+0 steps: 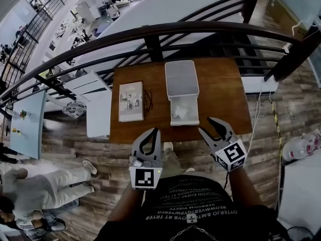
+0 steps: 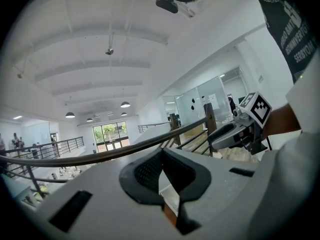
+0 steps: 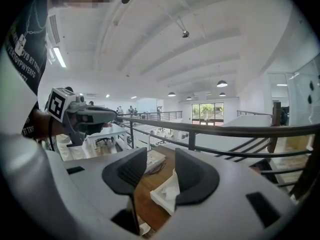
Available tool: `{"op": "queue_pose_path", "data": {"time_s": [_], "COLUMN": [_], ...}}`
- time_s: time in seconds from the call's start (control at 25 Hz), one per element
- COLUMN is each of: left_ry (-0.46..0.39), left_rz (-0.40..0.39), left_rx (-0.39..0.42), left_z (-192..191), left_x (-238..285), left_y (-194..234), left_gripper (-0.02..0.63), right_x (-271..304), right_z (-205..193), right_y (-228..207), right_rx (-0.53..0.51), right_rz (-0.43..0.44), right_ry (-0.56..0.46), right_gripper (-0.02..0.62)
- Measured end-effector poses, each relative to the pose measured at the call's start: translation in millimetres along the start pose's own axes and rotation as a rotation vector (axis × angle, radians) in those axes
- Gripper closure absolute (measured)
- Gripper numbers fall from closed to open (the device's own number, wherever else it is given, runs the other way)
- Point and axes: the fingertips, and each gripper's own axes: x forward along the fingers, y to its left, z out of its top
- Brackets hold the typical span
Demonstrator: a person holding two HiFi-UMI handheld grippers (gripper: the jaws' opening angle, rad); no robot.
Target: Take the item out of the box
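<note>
Well, from where I'm standing it all comes down to the white box (image 1: 181, 79) on the wooden table (image 1: 225, 94). It lies straight ahead of the person, with its long side running away from them. The lid is folded back at the far end. The open tray sits at the near edge of the table, facing the two grippers. Inside the tray is something white and crumpled (image 1: 183, 113). It looks like wrapping, and I can't tell what is under it. The right gripper (image 1: 205, 124) hangs just off the table's near edge, a little to the right of the tray, with its jaws spread wide and nothing between them. In its own view the tray's corner (image 3: 160, 196) and the white stuff (image 3: 170, 184) show right through the gap in the right gripper (image 3: 161, 159), so it is already lined up. The left gripper (image 1: 157, 130) hovers about as near, a little to the left of the tray. Its tips are drawn together and it holds nothing, as its own view (image 2: 161, 151) shows too. I'd judge the right one is better placed: it needs to go forward and down into the tray, jaws across the short width. A booklet (image 1: 131, 101) and a pair of glasses (image 1: 148, 98) lie to the left of the box, clear of that path.
</note>
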Motion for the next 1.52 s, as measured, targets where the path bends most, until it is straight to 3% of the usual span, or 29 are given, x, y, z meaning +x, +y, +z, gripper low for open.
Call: {"op": "queue_pose_path", "data": {"time_s": [0.24,0.4,0.84,1.04,1.32,1.44,1.52], "left_ry": [0.006,0.007,0.029,0.067,0.091,0.103,0.114], "left_rz": [-0.009,-0.005,-0.048,-0.011,-0.010,-0.043,-0.037], "left_rx": [0.000,-0.095,0.024,-0.078,-0.103,-0.037,-0.062], "left_z": [-6,-7,-23,-42,-62,-64,-70], "left_x": [30,47,87,95,116,125,130], "left_y": [29,50,85,107,131,138,144], "left_gripper": [0.601,0.601,0.603,0.601,0.601,0.601,0.601], "right_x": [40,71,144,176,214,227,238], "right_z": [-13,-31,-104,-139,-195,-212,-225], "right_y": [-21,-27,-50,-58,-59,-61,-63], "right_rx": [0.027,0.063,0.118,0.098,0.075,0.071,0.061], "right_rz": [-0.009,0.003,0.024,0.026,0.047,0.056,0.062], "right_ry": [0.049,0.086,0.258,0.326,0.467,0.517,0.544], "right_gripper": [0.422,0.422,0.422,0.422,0.422,0.422,0.420]}}
